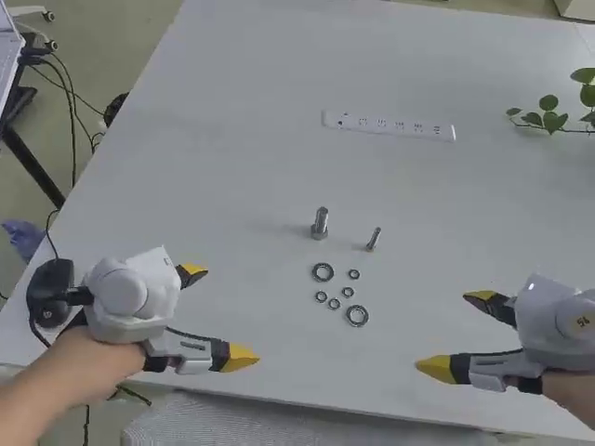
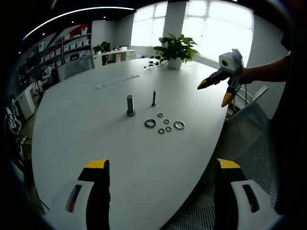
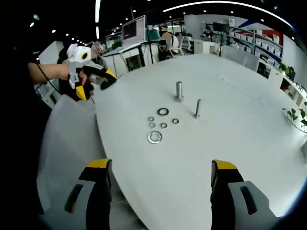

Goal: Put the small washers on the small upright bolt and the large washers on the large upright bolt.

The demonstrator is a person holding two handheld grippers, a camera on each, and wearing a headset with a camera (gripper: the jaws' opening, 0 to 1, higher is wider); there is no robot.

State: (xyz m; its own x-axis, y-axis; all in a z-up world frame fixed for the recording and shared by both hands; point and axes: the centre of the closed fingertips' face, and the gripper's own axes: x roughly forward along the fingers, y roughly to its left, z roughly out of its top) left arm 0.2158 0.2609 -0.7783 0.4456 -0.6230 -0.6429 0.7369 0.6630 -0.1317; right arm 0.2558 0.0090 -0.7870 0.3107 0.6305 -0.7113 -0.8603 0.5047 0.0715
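A large upright bolt (image 1: 320, 223) and a small upright bolt (image 1: 374, 239) stand mid-table. Just nearer to me lie two large washers (image 1: 323, 272) (image 1: 357, 316) and several small washers (image 1: 334, 304). The same bolts (image 2: 130, 105) (image 2: 154, 98) and washers (image 2: 150, 123) appear in the left gripper view, and again in the right gripper view (image 3: 179, 91) (image 3: 197, 109) (image 3: 155, 137). My left gripper (image 1: 216, 314) hovers open at the near left edge, my right gripper (image 1: 457, 333) open at the near right. Both hold nothing.
A white power strip (image 1: 389, 125) lies farther back on the white table (image 1: 232, 139). A potted plant (image 1: 558, 107) reaches in at the far right. Cables and a stand sit on the floor to the left. A mesh chair (image 2: 244, 139) stands by the near edge.
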